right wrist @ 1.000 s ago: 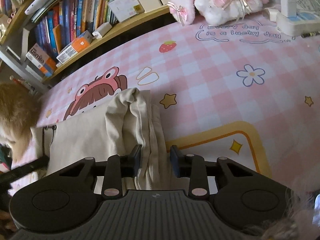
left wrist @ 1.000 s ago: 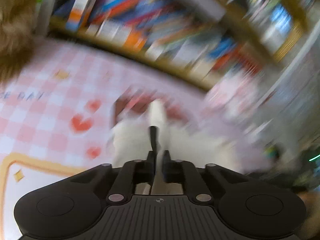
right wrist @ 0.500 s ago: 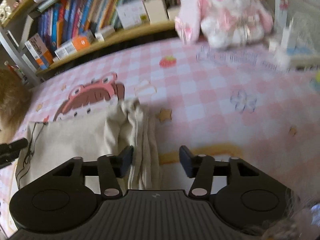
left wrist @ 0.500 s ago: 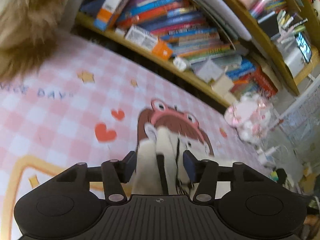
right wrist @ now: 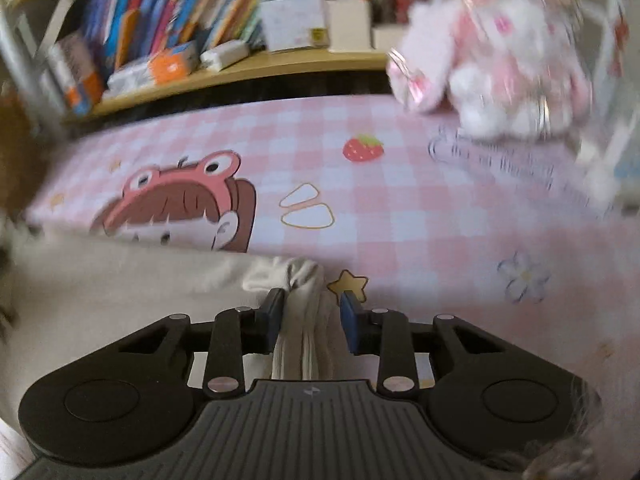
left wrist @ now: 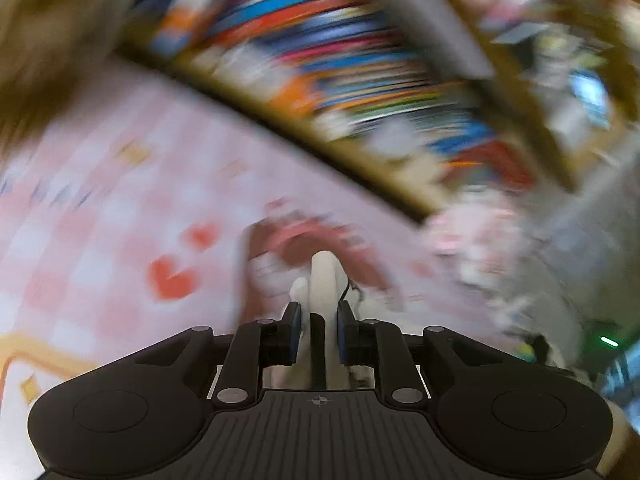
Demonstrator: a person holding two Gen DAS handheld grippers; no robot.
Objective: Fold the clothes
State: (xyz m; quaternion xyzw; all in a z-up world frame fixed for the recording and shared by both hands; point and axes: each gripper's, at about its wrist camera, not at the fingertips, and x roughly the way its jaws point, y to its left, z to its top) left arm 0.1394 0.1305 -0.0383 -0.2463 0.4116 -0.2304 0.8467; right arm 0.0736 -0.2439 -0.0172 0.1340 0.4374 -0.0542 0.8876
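A cream garment [right wrist: 120, 280] lies folded on the pink checked cloth [right wrist: 400, 200]. Its bunched edge runs between the jaws of my right gripper [right wrist: 312, 300], which are closing, and the pads squeeze the fold. The left wrist view is blurred by motion. There, a narrow upright fold of the same cream garment [left wrist: 324, 276], with a dark cord, fills the gap of my left gripper [left wrist: 318, 312]. Its jaws are closing too, with both pads against the fabric. Most of the garment is hidden below both grippers.
A wooden shelf packed with books [right wrist: 200, 40] runs along the far side of the cloth. A pink and white plush toy [right wrist: 492, 52] sits at the far right. Something brown and furry [left wrist: 40, 60] is at the far left. A frog-hat cartoon [right wrist: 180, 192] is printed beyond the garment.
Both grippers opened wide half a second ago and have closed again on the cream fabric. The right one has shifted toward the far end of the fold. The left view has turned blurry.
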